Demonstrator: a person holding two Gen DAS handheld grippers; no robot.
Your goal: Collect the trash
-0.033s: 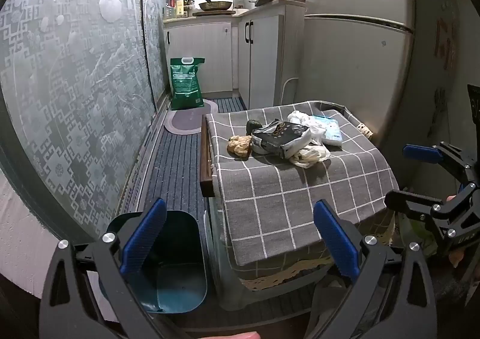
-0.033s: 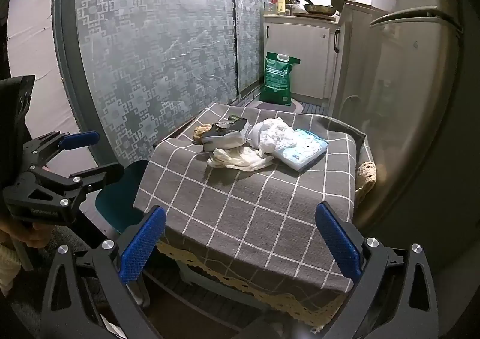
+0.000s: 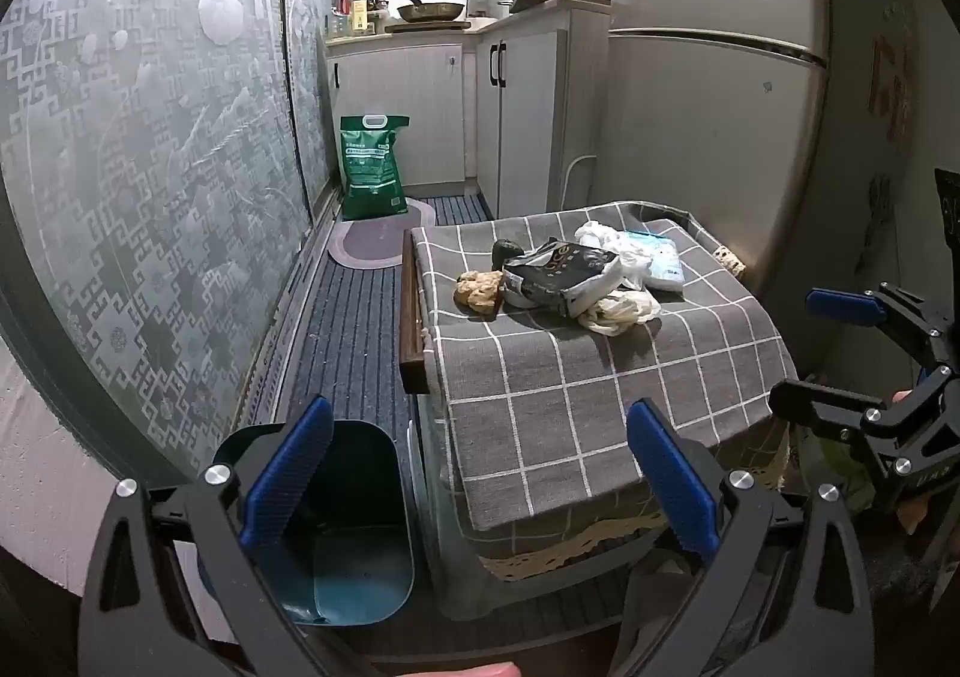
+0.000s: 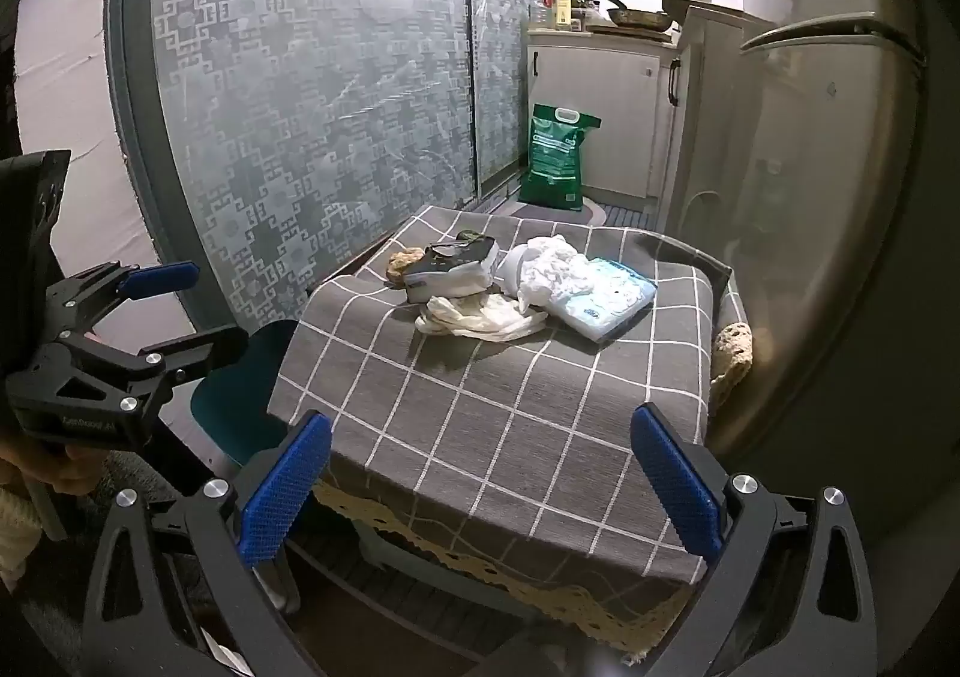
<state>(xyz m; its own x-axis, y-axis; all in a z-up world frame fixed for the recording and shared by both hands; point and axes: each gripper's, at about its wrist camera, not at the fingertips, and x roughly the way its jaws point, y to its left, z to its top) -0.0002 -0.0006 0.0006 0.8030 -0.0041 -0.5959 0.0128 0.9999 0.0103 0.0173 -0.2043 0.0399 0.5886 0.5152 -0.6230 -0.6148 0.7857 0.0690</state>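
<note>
Setting: a narrow kitchen passage with a low tabletop (image 3: 600, 395) covered by a grey cloth with white grid lines.
Trash pile: clustered at the far end of the tabletop, well apart from both grippers.
Trash items: a black and white crumpled packet (image 3: 558, 275) in the middle; a brown crumpled lump (image 3: 479, 290) touching its left side; a dark green lump (image 3: 507, 252) behind them; a cream crumpled plastic bag (image 3: 621, 311) on the near side; a white crumpled bag (image 4: 555, 266) and a pale blue flat tissue pack (image 4: 609, 299) toward the far right corner.
Bin: a dark teal plastic bin (image 3: 348, 527) on the floor just beside the tabletop's near left corner.
Left gripper (image 3: 480, 491): jaws spread wide, holding nothing, before the near edge of the tabletop, its left finger over the bin.
Right gripper (image 4: 480, 491): jaws spread wide, holding nothing, over the near edge of the tabletop.
Background: a green sack (image 3: 371, 167) stands on the floor beyond the tabletop.
</note>
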